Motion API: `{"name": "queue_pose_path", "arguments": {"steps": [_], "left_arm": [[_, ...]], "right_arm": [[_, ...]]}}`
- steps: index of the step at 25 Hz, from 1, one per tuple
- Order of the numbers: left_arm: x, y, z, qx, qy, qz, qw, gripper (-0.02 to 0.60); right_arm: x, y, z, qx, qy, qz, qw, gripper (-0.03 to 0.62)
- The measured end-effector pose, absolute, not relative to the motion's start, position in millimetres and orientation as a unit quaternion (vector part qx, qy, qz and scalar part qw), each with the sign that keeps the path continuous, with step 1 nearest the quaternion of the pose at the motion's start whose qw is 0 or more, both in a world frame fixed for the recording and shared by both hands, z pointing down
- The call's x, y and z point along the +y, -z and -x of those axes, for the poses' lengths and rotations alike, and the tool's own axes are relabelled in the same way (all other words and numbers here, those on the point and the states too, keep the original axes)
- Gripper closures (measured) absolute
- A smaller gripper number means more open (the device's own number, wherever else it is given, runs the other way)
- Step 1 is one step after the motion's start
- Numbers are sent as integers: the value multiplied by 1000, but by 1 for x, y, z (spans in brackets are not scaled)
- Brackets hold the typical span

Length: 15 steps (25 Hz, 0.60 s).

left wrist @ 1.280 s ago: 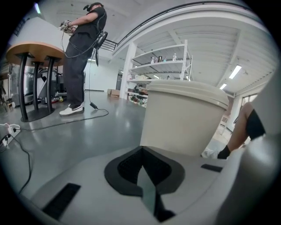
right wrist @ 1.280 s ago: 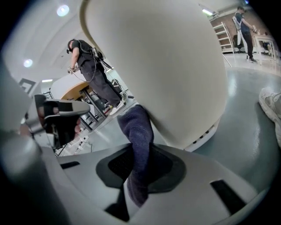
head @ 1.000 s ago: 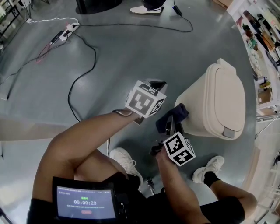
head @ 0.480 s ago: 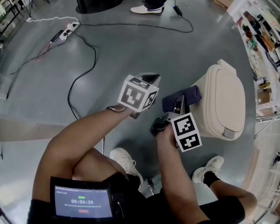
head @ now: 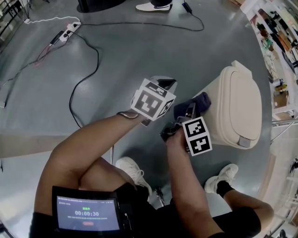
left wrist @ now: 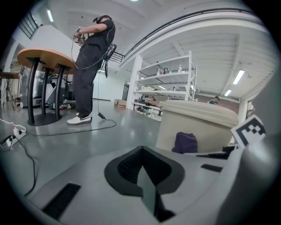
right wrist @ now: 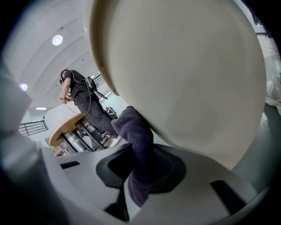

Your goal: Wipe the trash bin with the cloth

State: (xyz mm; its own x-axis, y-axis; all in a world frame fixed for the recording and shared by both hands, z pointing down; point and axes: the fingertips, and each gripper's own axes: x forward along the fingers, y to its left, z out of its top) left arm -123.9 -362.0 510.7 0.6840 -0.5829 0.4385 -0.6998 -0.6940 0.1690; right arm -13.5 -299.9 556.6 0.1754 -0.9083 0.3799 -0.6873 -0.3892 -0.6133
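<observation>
Cloth [right wrist: 136,145] is clamped in your right gripper [right wrist: 141,178]. Bunched end sticks out past the fingertips, pressed on the trash bin [right wrist: 184,74] side wall just under the lid [head: 244,104], i.e. wiping contact. Left gripper [left wrist: 145,176]: jaws together, nothing btwn them, held beside and off the bin. Lid's down, can't see contents.

- In the head view, the right gripper [head: 190,110] covers the near end of the dark cloth [head: 199,100], so where the cloth meets the bin wall can't be seen there.
- In the right gripper view, the trash bin [right wrist: 184,74] runs off the top and right edges, and its base is hidden.
- The shelves [head: 275,32] are cut off at the right edge; what stands on them is too small to tell, perhaps bottles.
- Only a white shoe [head: 151,6] shows at the top edge.
</observation>
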Motion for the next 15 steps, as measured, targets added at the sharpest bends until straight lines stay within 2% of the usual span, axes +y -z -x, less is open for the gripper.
{"name": "queue_pose_path", "arguments": {"steps": [8,15], "left_arm": [[-357,-520,112,-333,-196,-910,150,583],[-358,-531,111,-330,-202,-910,149,583]], "right_arm": [[-282,-613,5,498,383,772,103,519],[-274,-645,3,477,406,773,100,519]]}}
